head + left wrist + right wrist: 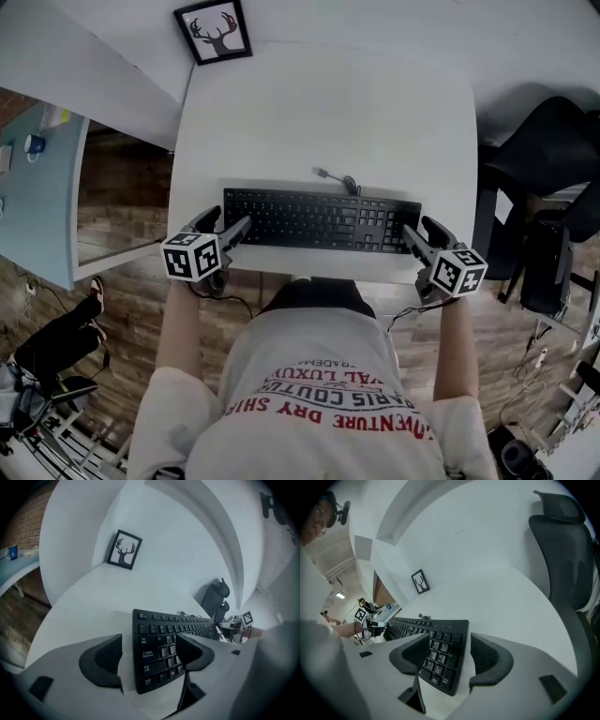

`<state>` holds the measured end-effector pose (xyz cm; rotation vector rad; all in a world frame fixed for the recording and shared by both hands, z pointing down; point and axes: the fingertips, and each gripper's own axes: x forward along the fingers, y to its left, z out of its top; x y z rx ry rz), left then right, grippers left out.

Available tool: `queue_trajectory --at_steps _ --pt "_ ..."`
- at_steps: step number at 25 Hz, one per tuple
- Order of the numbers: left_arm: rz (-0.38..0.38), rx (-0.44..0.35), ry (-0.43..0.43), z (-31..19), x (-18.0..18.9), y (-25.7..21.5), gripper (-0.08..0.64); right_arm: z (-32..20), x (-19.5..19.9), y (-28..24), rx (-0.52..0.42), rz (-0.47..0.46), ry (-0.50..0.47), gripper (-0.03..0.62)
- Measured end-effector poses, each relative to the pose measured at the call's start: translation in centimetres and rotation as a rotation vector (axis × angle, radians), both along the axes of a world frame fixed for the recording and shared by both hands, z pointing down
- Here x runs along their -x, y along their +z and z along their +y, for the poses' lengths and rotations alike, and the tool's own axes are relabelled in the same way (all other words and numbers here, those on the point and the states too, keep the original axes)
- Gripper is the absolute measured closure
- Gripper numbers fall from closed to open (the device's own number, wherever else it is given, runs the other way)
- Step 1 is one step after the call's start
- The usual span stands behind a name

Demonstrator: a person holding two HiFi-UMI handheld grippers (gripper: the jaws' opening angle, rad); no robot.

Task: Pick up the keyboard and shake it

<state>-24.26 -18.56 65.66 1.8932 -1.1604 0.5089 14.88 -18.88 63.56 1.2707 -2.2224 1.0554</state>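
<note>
On the white bench (328, 103), near its front edge, the black keyboard (319, 220) lies flat, and its cable (336, 178) curls off the back. The left tool (228, 227) is open astride the keyboard's left end, with one jaw over the keys and the other beside the end with a gap between. The right tool (419, 232) is open in the same way round the right end, at the number pad. A framed deer picture (214, 30) leans at the bench's far left corner.

A flat black plastic keyboard (322, 220) is seen against a plain white tabletop (328, 112); a black-framed white print (214, 31) is deer-patterned.
</note>
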Motion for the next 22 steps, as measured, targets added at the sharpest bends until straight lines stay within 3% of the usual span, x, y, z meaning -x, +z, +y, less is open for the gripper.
queue_trajectory --at_steps 9,12,22 --pt "0.080 0.136 0.070 -0.9 -0.2 1.1 0.215 0.1 0.8 3.2 0.172 -0.044 -0.114 0.330" --pt "0.082 0.144 0.094 -0.9 -0.3 1.1 0.215 0.1 1.4 3.4 0.215 -0.090 -0.135 0.330" --pt "0.077 0.132 0.120 -1.0 -1.6 1.3 0.218 0.0 1.7 3.6 0.251 -0.110 -0.177 0.333"
